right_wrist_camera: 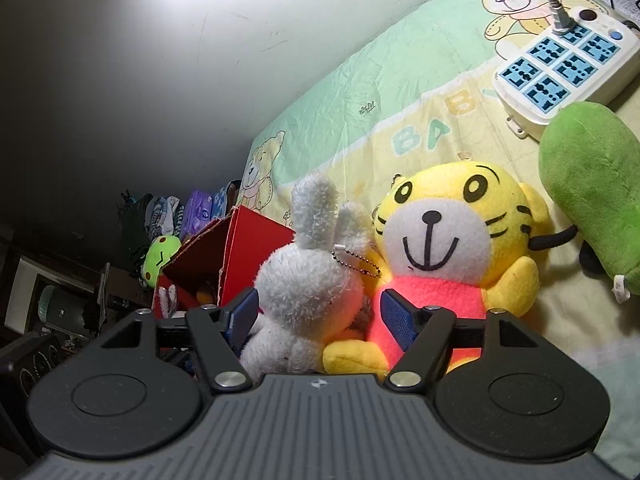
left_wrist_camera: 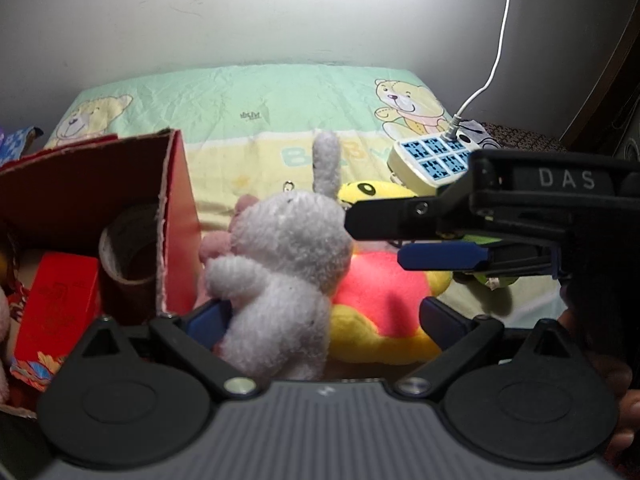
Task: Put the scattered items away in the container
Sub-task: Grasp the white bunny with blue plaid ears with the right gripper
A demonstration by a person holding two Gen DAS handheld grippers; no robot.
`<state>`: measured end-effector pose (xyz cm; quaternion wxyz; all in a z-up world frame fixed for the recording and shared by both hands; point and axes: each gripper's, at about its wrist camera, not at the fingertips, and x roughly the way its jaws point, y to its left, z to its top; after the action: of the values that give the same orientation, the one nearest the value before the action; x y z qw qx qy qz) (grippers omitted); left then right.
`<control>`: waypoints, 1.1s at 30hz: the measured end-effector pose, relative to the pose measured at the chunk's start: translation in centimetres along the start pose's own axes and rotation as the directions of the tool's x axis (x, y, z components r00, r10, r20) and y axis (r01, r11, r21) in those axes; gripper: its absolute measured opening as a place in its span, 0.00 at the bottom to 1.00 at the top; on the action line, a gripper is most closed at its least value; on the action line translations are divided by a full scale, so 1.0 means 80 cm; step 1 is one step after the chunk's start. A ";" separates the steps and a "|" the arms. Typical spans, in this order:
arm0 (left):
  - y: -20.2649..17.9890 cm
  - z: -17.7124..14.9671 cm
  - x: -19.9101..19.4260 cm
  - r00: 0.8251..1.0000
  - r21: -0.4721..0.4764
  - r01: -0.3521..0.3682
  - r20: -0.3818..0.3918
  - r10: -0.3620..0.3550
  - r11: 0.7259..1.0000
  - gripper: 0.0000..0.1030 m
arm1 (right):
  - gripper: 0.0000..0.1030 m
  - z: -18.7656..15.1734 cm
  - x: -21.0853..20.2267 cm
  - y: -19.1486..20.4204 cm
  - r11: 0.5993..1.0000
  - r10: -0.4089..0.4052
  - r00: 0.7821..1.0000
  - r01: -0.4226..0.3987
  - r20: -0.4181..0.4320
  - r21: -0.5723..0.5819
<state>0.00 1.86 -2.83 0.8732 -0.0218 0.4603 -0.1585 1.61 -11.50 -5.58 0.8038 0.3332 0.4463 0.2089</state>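
A grey-white plush bunny stands upright on the bed beside a yellow tiger plush in a red shirt. The bunny is between the fingers of my left gripper, which is open; the left pad touches it and the right pad stands clear. My right gripper comes in from the right at the bunny's side. In the right wrist view the bunny also sits between the fingers of that gripper, which is open, its right pad in front of the tiger. The red cardboard box stands open left of the bunny.
Inside the box lie a cardboard tube and a red packet. A green plush lies right of the tiger. Behind it is a white power strip with a plugged-in cable. The wall closes off the bed's far side.
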 end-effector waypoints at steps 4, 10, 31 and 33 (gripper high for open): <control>-0.008 -0.002 0.005 1.000 0.031 -0.009 0.006 0.009 0.999 0.98 | 0.69 0.005 0.021 0.005 1.000 0.006 0.998 -0.008 -0.066 -0.023; -0.012 -0.005 0.006 0.999 0.047 -0.030 0.022 0.029 0.998 0.98 | 0.70 0.011 0.043 0.001 0.999 0.022 0.987 -0.028 -0.161 -0.035; -0.057 -0.004 -0.005 0.988 0.185 0.112 0.081 -0.129 0.976 0.98 | 0.49 0.030 0.008 -0.039 0.996 0.009 0.987 -0.023 -0.163 -0.085; -0.061 -0.001 0.004 0.984 0.178 0.163 0.038 -0.172 0.970 0.98 | 0.53 0.040 0.000 -0.039 0.995 0.005 0.990 -0.018 -0.139 -0.096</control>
<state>-1.12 -2.83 -2.22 0.8672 0.0118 0.4177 -0.2707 4.47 -14.77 -6.59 0.7848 0.2810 0.4886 0.2577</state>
